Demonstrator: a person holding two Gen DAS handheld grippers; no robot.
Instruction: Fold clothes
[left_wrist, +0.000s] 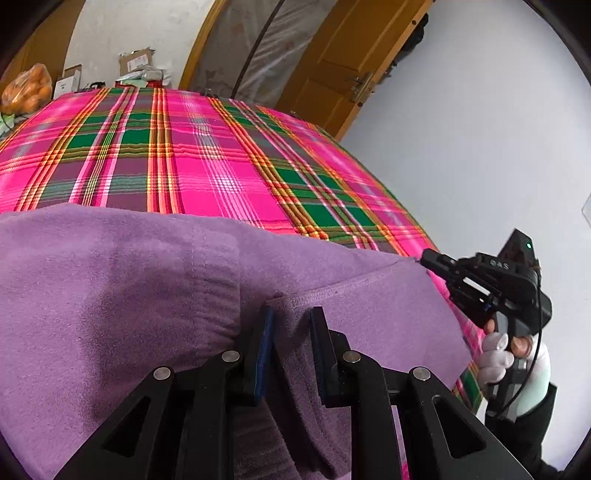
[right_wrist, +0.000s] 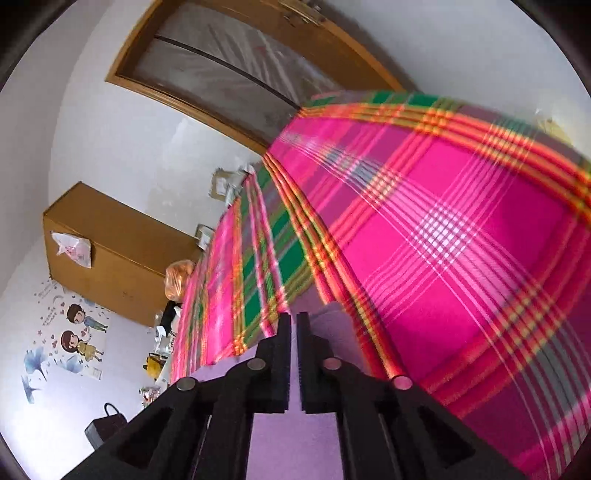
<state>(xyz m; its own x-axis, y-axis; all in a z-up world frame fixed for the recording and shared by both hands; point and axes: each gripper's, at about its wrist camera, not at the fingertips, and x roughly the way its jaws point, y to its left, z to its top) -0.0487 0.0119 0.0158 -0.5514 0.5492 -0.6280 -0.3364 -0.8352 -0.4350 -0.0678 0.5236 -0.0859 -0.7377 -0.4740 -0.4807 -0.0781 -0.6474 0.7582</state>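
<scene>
A soft purple fleece garment (left_wrist: 122, 280) was spread over the near part of a bright pink, green and orange plaid cloth (left_wrist: 192, 147) that covered the flat work surface. The left gripper (left_wrist: 290, 354) was seen from its own camera with a hemmed edge of the purple fabric bunched between its two black, blue-padded fingers (left_wrist: 264, 350), which were closed on that fold. To the right, the right gripper (left_wrist: 424, 258) was held by a white-gloved hand (left_wrist: 498, 356), and its tip met the far right corner of the same garment. In the right wrist view, that gripper's fingers (right_wrist: 282, 354) stood almost together, with only a narrow slit between them; purple fabric lay beneath and around them, but whether any cloth was pinched could not be told. The garment's corner (right_wrist: 328, 314) rested on the plaid just ahead of the fingertips. A wooden door (left_wrist: 351, 55) and a bag of oranges (left_wrist: 27, 90) were visible beyond the surface.
</scene>
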